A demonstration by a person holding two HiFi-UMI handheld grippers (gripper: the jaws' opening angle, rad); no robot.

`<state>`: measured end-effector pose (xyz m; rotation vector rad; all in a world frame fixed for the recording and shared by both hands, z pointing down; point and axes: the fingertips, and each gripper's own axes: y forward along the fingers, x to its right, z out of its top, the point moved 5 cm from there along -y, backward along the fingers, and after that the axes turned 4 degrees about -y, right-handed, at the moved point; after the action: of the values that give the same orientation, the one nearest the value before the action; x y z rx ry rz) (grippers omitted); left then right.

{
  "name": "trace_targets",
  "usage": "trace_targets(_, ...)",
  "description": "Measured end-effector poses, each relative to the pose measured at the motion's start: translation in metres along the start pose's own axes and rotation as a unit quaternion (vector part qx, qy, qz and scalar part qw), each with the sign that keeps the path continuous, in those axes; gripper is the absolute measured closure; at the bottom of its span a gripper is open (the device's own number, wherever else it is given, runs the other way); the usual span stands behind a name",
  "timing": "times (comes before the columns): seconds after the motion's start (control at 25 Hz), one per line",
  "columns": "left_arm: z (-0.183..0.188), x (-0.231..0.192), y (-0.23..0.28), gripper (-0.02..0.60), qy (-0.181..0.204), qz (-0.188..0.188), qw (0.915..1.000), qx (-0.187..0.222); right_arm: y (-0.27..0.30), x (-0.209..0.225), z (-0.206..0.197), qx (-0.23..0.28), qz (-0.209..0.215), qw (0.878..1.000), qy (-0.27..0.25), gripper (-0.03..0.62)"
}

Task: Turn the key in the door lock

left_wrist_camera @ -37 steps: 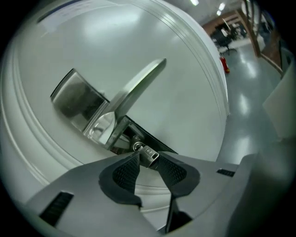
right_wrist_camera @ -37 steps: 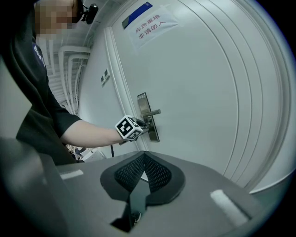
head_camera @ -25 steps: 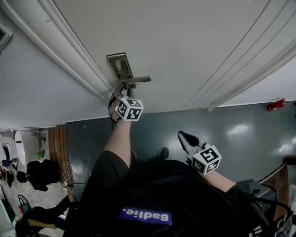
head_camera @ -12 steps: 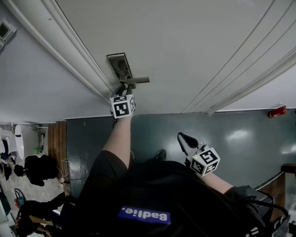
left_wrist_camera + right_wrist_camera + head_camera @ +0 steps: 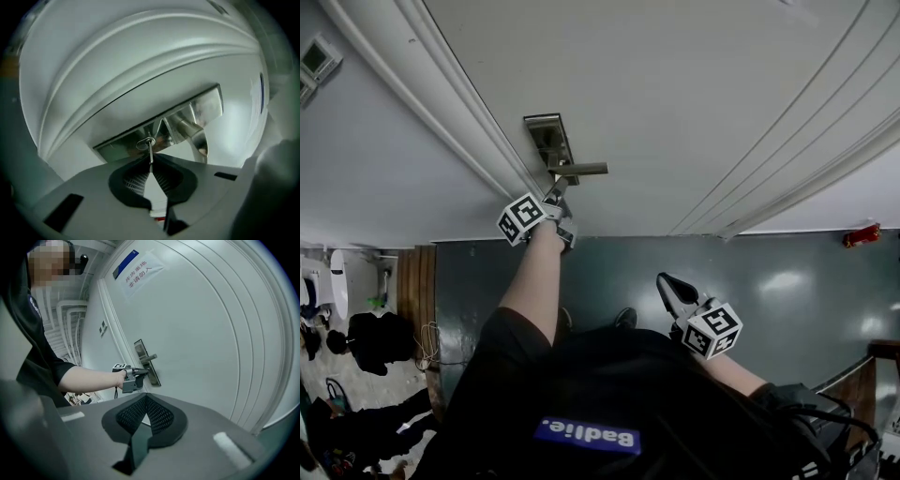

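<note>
Well, I've put my left gripper [image 5: 555, 193] up against the long brushed-steel lock plate [image 5: 546, 141] on the white panelled door [image 5: 694, 84], just under the straight silver lever handle [image 5: 581, 170]. That is where the keyhole sits, and I need to come at it nearly square-on to twist anything.

The small thin silver key [image 5: 149, 151] stands in the lock. In the left gripper view I see it edge-on, with a little round ring where it meets the plate. My jaws are closing, and the key's flat head is between the ribbed black pads [image 5: 136, 179]. The tips look to be pinching it from both sides, though the wide-angle bend makes that contact hard to swear to.

My right gripper [image 5: 146, 398] hangs close in front of my body, well apart from the door, since one tool is enough for a key. Its jaws are together with nothing between them.
</note>
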<state>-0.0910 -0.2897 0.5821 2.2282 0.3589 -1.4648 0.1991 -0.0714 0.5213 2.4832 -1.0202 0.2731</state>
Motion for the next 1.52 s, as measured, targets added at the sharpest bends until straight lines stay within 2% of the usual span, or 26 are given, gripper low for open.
trace_targets(0.04,-0.001,-0.002,0.000,0.560,-0.047,-0.025,0.9986,0.001,0.002,-0.001,0.000,-0.002,0.000,1.000,0.002,0.592)
trace_targets(0.12,-0.001,-0.005,0.000,0.560,-0.125,-0.070,0.9897,-0.004,0.005,-0.005,-0.001,-0.007,-0.001,1.000,0.005,0.592)
trace_targets(0.28,-0.003,-0.009,0.002,0.560,-0.231,-0.142,0.9622,-0.020,0.012,-0.011,-0.005,-0.022,-0.007,1.000,0.019,0.592)
trace_targets(0.36,-0.003,-0.010,0.003,0.560,-0.262,-0.164,0.9506,-0.024,0.016,-0.016,-0.006,-0.033,-0.009,0.999,0.018,0.592)
trace_targets(0.4,-0.003,-0.010,0.003,0.560,-0.269,-0.170,0.9477,-0.026,0.018,-0.019,-0.007,-0.036,-0.009,0.999,0.016,0.592)
trace_targets(0.44,-0.002,-0.011,0.003,0.560,-0.268,-0.171,0.9478,-0.029,0.019,-0.022,-0.006,-0.039,-0.008,0.999,0.012,0.592)
trace_targets(0.48,-0.002,-0.012,0.002,0.560,-0.256,-0.168,0.9514,-0.035,0.021,-0.026,-0.005,-0.040,-0.008,0.999,0.006,0.592)
trace_targets(0.64,0.002,-0.012,-0.007,0.557,-0.161,-0.135,0.9748,-0.075,0.027,-0.038,-0.001,-0.033,-0.012,0.999,-0.015,0.592)
trace_targets(0.72,0.000,-0.015,-0.019,0.526,-0.118,-0.113,0.9817,-0.098,0.031,-0.043,0.000,-0.028,-0.013,0.999,-0.016,0.592)
trace_targets(0.8,-0.003,-0.016,-0.033,0.515,-0.075,-0.100,0.9845,-0.123,0.037,-0.051,0.001,-0.025,-0.006,1.000,-0.016,0.591)
trace_targets(0.88,-0.005,-0.009,-0.049,0.512,-0.016,-0.092,0.9851,-0.144,0.043,-0.059,0.002,-0.023,0.002,1.000,-0.021,0.591)
trace_targets(1.04,-0.008,0.020,-0.082,0.511,0.123,-0.087,0.9763,-0.156,0.052,-0.074,0.005,-0.018,0.022,0.999,-0.027,0.592)
trace_targets(1.12,-0.008,0.042,-0.099,0.512,0.209,-0.091,0.9633,-0.142,0.057,-0.083,0.008,-0.013,0.038,0.999,-0.033,0.591)
trace_targets(1.16,-0.008,0.056,-0.109,0.512,0.257,-0.095,0.9527,-0.132,0.059,-0.088,0.010,-0.008,0.046,0.998,-0.035,0.591)
trace_targets(1.28,-0.019,0.099,-0.139,0.512,0.380,-0.121,0.9105,-0.109,0.064,-0.100,0.014,0.003,0.062,0.997,-0.039,0.592)
trace_targets(1.44,-0.045,0.131,-0.178,0.512,0.486,-0.159,0.8519,-0.115,0.069,-0.112,0.019,0.019,0.073,0.996,-0.052,0.592)
trace_targets(1.52,-0.060,0.136,-0.193,0.512,0.517,-0.169,0.8312,-0.115,0.070,-0.116,0.023,0.029,0.078,0.995,-0.060,0.592)
